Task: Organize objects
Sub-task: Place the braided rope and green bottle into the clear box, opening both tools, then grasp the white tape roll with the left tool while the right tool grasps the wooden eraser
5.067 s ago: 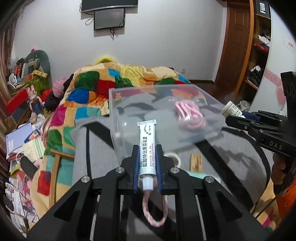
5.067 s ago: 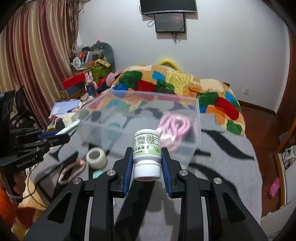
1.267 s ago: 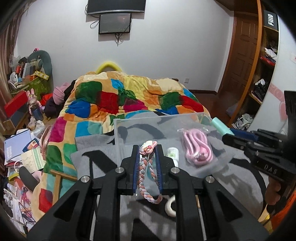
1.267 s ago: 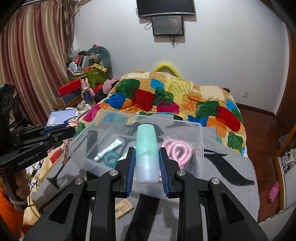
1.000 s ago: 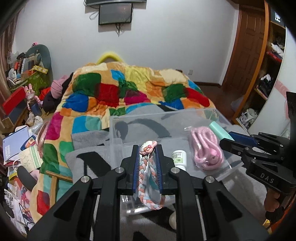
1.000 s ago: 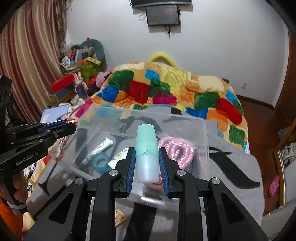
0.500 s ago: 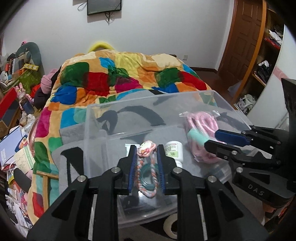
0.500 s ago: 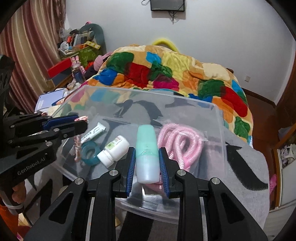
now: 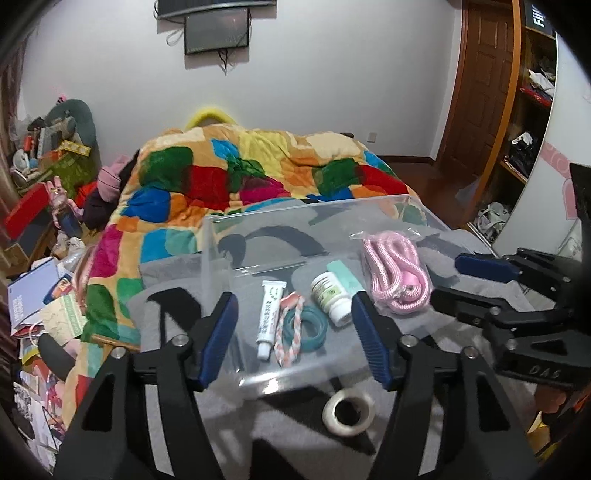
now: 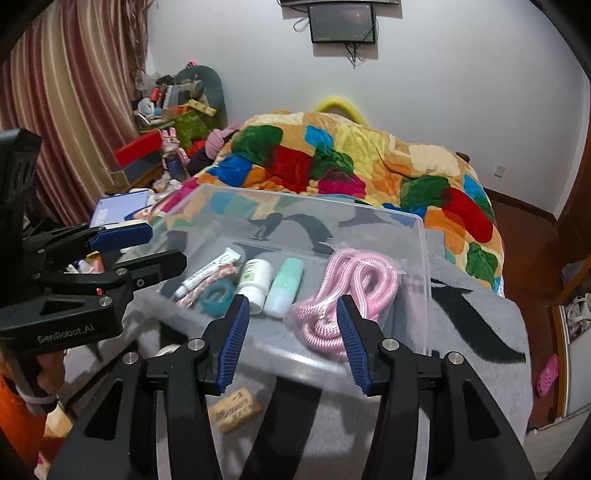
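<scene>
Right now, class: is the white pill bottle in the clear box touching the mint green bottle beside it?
Touching. The right wrist view shows the white pill bottle lying side by side against the mint green bottle with no gap visible between them.

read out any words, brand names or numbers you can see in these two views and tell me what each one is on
"GenRobot.AI": side of the left gripper, seen from the right wrist.
"DAS", upside down: side of the right gripper, seen from the left wrist.
"Fil", cut off: black sign above the shelves.
Print on the white tube, white pill bottle and small wooden block: too small to read.
</scene>
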### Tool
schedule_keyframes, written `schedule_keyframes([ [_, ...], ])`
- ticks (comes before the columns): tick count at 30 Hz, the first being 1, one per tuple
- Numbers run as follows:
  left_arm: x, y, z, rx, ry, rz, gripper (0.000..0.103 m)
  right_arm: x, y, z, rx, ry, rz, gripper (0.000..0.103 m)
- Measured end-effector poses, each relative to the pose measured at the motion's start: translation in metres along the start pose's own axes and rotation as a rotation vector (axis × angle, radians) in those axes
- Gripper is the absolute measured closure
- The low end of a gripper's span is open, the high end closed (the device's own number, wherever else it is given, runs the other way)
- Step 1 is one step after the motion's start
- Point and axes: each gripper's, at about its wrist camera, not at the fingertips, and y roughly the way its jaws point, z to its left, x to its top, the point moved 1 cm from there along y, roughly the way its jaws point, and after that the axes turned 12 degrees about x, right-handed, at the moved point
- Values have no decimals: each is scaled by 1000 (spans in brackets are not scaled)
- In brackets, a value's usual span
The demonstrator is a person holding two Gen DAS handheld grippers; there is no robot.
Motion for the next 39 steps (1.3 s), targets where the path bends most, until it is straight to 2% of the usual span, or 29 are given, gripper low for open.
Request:
schedule_keyframes([
  [7,-20,-22,12,-2,-29,-26,22,-21,-16,16,29,-51,-2,52],
  [16,-54,-25,7,-15,-4,14,22,-58,-3,36,74,-112,90,51],
  [24,-79,-6,-9,-54,35,96,22,-77,31,24,85,-59,192,49],
  [27,-81,1,-17,-62,52,115,30,-74,37,25,77,-72,191,49],
  [28,-81,3,-19,-71,55,125,37,-72,38,27,67,-85,183,49],
  [30,-81,7,-22,-87,51,135,39,-70,41,29,46,-108,178,53],
  [32,-79,9,-22,-102,41,138,42,-69,44,27,68,-95,191,62],
  [39,-77,5,-31,-143,65,117,65,-72,31,24,62,-79,152,62],
])
